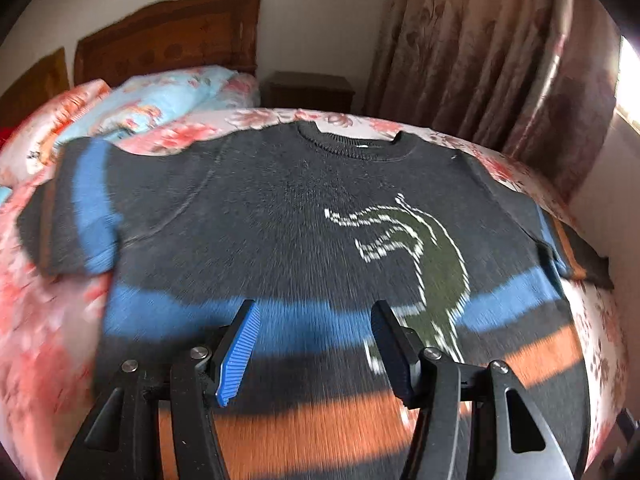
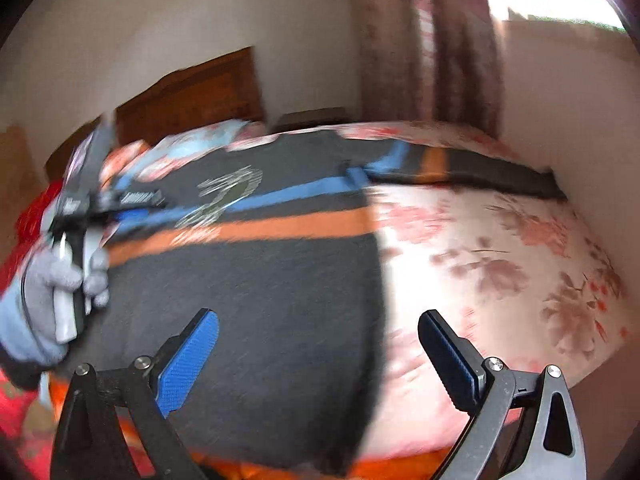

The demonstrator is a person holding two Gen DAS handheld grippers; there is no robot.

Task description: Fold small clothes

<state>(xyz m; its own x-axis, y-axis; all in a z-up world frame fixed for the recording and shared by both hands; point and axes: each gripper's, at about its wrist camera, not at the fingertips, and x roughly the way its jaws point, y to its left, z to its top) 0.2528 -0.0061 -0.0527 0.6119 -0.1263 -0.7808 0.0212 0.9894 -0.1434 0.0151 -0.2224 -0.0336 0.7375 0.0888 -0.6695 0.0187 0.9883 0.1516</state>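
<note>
one dark sweater (image 1: pixel 248 216) spread flat on the bed (image 1: pixel 40 320) mid-frame, one blue stripe, one orange stripe, two sleeves out, left gripper (image 1: pixel 314 350) and right gripper (image 2: pixel 318 360) both open, holding nothing

Left tool (image 1: pixel 314 322) and right tool (image 2: pixel 320 332), both spread wide, gripping nothing.

Bed (image 1: pixel 520 168) with floral pink sheet, bearing a dark knit sweater (image 1: pixel 260 216) spread flat, front up; folded light-blue floral quilt (image 1: pixel 160 100) near the headboard
</note>
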